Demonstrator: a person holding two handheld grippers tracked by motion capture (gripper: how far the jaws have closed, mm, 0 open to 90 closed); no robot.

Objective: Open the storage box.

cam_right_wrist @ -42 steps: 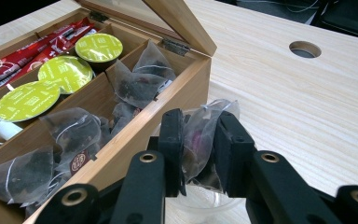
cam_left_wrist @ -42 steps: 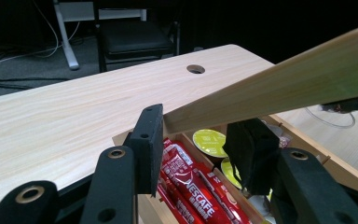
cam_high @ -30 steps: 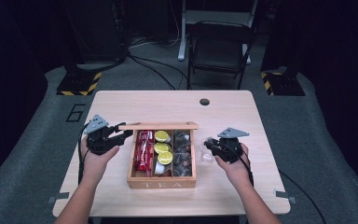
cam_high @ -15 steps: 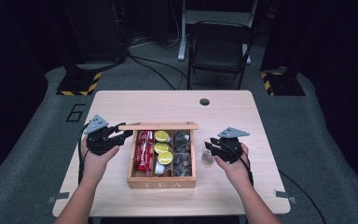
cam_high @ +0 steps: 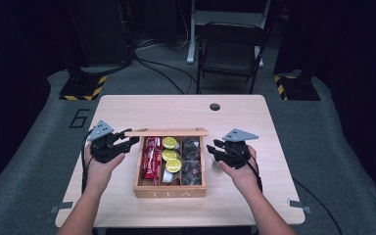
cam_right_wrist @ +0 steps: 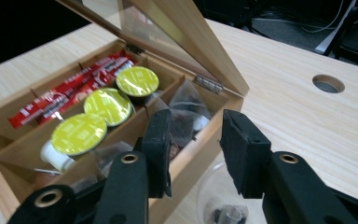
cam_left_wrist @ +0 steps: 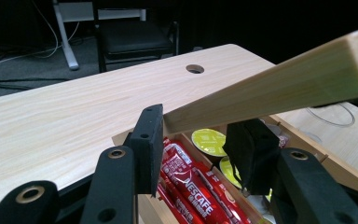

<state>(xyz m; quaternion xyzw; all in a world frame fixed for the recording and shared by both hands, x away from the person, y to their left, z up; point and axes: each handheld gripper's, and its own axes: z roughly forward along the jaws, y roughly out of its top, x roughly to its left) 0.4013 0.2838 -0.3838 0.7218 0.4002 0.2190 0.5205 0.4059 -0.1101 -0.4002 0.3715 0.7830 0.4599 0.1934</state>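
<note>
left tongs (cam_high: 127, 142) hold the tea box lid (cam_high: 166, 131) up
right tongs (cam_right_wrist: 193, 149), just opening with nothing between them, hover by the tea box (cam_high: 170, 190)

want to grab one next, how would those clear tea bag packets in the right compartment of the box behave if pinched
The tea bag packets look like thin clear film, so they would probably crumple and feel floppy and light. The glossy film could slip between the pads. They lie loosely piled beside the yellow-lidded capsules in the wooden box, so pinching one may drag a neighbour along.

My wooden box (cam_high: 169, 192) says "TEA" on its front; the red sachets (cam_left_wrist: 193, 196) read "NESCAFE"; the floor (cam_high: 80, 118) shows, I think, "6".
</note>
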